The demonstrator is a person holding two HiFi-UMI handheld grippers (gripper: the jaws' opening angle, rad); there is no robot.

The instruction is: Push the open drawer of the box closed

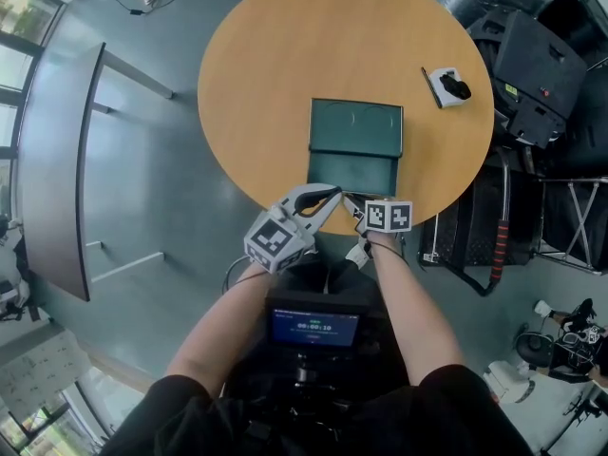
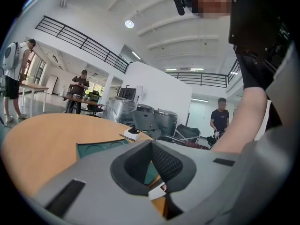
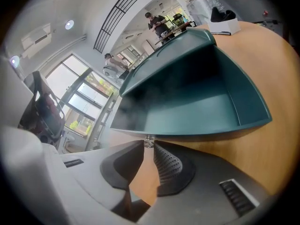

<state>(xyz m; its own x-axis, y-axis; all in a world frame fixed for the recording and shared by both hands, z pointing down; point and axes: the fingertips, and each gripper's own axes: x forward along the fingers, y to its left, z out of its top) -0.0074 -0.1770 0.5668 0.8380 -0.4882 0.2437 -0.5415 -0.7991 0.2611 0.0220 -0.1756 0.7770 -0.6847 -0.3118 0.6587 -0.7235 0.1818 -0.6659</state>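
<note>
Head view: the drawer [image 1: 351,172] sticks out of the box [image 1: 355,126] on the table [image 1: 256,74], toward the person.
Left gripper view: the left gripper [image 2: 151,143] has its jaws together, empty.
Right gripper view: the right gripper [image 3: 148,146] pinches the knob [image 3: 148,139]; the drawer is straight ahead.

The black thing [image 1: 457,88] on the white pad [image 1: 445,76] cannot be made out.

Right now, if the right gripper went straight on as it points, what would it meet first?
The drawer front: its small knob sits between the right gripper tips, so it would seemingly press that front at once.
</note>
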